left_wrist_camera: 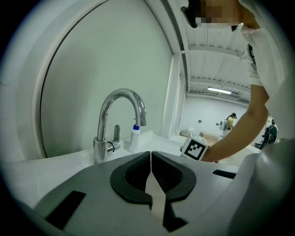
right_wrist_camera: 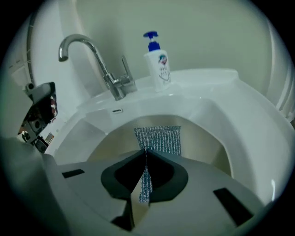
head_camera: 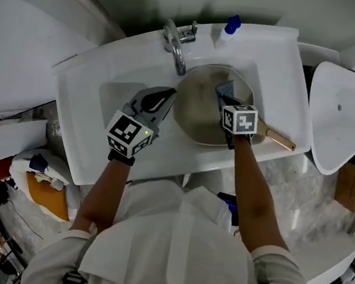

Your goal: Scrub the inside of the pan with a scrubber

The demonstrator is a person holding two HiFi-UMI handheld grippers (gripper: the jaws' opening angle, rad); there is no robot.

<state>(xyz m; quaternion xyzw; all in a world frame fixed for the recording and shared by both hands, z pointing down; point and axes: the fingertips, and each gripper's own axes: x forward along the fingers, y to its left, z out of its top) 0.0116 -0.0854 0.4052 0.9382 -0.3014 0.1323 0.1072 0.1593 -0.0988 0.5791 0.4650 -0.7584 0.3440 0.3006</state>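
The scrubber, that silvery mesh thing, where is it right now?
The scrubber is pinched in the right gripper, over the far side of the pan in the sink, just right of the faucet in the head view.

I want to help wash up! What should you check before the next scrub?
1. Scrubber pinched in right gripper: ok.
2. Scrubber over the pan: ok.
3. Pan sitting in sink: ok.
4. Left gripper steadying pan: not ok, it is shut on nothing.
5. Scrubber pressing on pan: cannot tell.
6. Tap not running: ok.
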